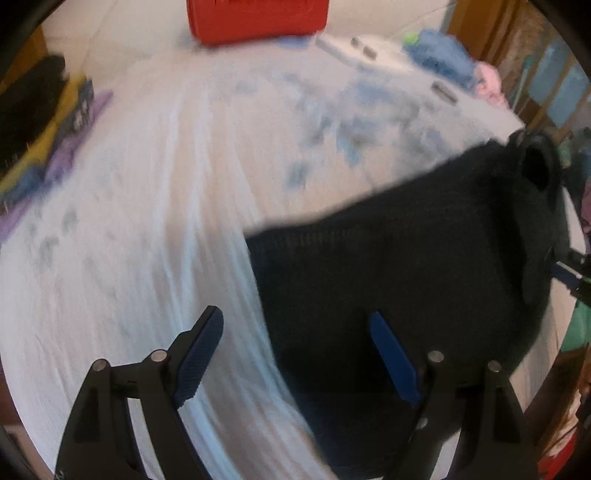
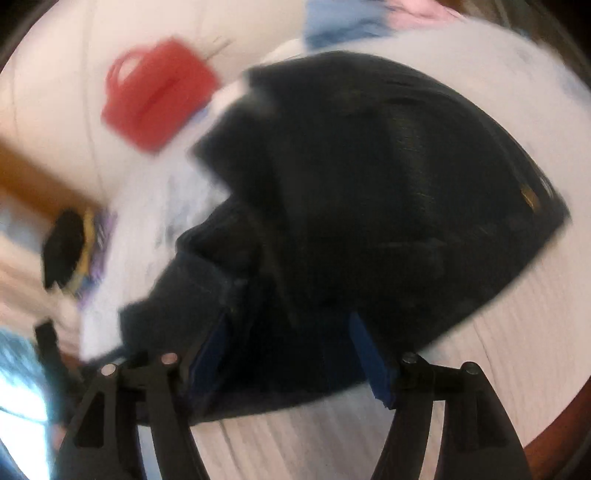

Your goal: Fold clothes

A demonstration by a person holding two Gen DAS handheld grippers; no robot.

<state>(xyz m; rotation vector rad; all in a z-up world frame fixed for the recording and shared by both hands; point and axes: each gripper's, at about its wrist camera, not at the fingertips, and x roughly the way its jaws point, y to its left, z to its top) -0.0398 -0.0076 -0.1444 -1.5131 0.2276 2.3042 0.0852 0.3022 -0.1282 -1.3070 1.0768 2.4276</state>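
Fingers of the left gripper (image 1: 295,354) stand wide apart, holding nothing, over the near edge of a dark knit garment (image 1: 406,266) on the white bed (image 1: 147,221). Right gripper (image 2: 291,354) is open too, the blurred garment (image 2: 369,184) bunched between its fingers, with a red case (image 2: 155,96) beyond.

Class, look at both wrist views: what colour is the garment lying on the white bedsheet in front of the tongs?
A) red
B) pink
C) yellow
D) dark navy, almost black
D: the garment spread on the white bedsheet is dark navy in both views; only the case beyond it is red.
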